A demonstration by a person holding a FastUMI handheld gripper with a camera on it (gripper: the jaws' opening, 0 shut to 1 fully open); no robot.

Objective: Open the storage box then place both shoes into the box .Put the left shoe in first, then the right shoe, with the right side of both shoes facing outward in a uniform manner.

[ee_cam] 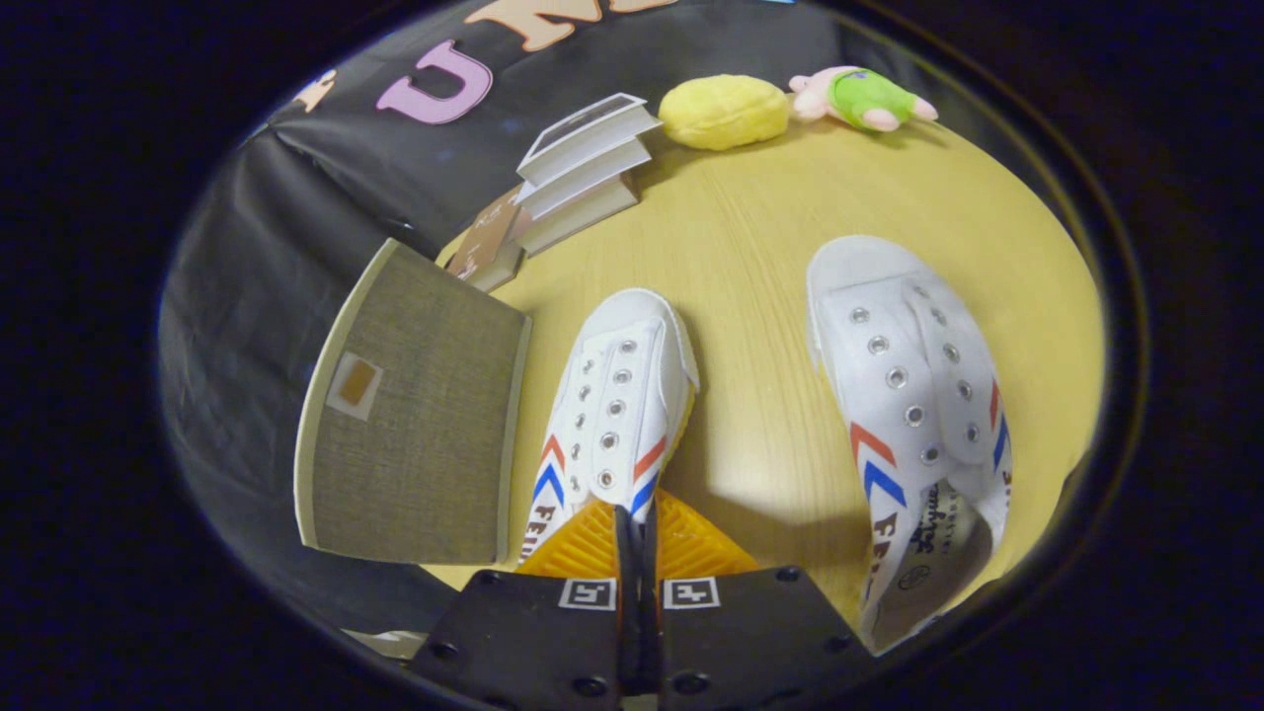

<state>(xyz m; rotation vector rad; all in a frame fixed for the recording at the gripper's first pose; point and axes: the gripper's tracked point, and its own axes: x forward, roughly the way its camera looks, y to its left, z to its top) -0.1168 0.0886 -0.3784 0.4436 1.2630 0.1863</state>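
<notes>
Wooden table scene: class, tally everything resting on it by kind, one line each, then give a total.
White canvas shoes with red and blue chevrons: 2
Grey fabric storage box, lid closed: 1
Stacked books: 4
Yellow plush toy: 1
Pink and green plush toy: 1
Total: 9
The gripper is shut, at the nearer shoe's heel.

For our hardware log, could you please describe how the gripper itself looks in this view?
The gripper has two black, plate-like finger mounts dotted with round screw heads. Each mount carries a small square black-and-white marker. The fingers' inner faces are ribbed.
</notes>
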